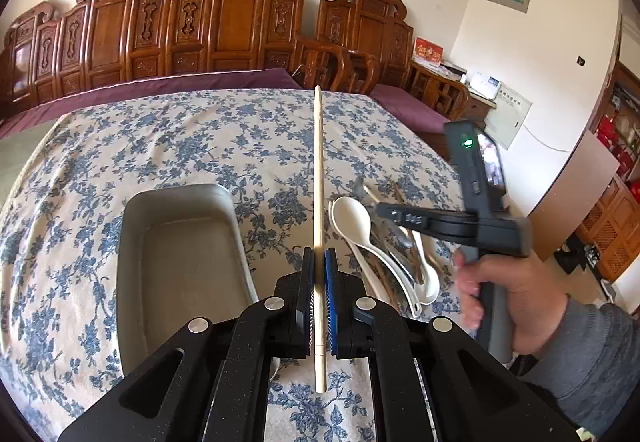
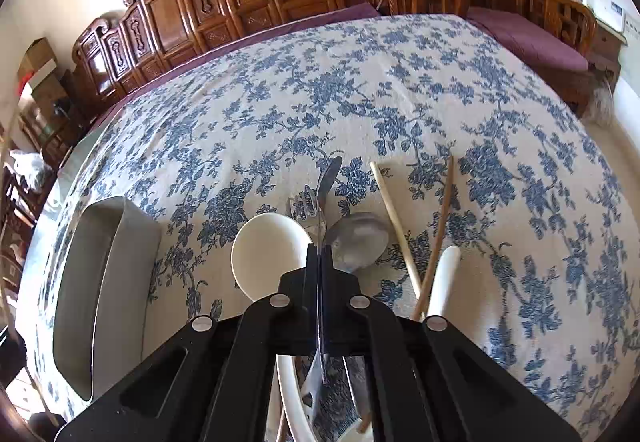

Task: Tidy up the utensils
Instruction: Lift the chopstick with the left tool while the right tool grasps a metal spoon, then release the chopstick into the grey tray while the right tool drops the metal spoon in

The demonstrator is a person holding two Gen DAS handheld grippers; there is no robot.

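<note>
We had the left gripper (image 1: 319, 262) clamped on a pale chopstick (image 1: 318, 178), pads together on its lower shank, the stick running toward 12 o'clock in the left wrist view, w/ a short butt end poking back toward 6. The chopstick looked light, stiff and smooth; we judged it could pivot or slide in the pads, so a hold nearer mid-length would steady it better than one by the end. The right gripper (image 2: 319, 254) was closed on a thin metal utensil (image 2: 326, 186), seen edge-on, its handle passing between the pads and out toward 6; whether it was a spoon or a knife we could not tell. Metal of that kind we judged stiff, slick and somewhat heavier than the plastic; grip on the flat of the handle, not the bowl. The remaining pile lay on the floral tablecloth (image 2: 400, 82) just under the right gripper: a white spoon (image 2: 268, 254) at 9, a fork (image 2: 302, 208) at 11, a metal spoon (image 2: 360, 238) at 1, two more chopsticks (image 2: 394, 218) at 2. The grey tray (image 1: 180, 242) sat at 9 of the pile, near but apart, nothing visible in it. Both tools pointed steeply down at the table; in the left view the person's right hand (image 1: 508, 294) gripped its handle at 3 o'clock, grey sleeve (image 1: 592, 362) behind.
</note>
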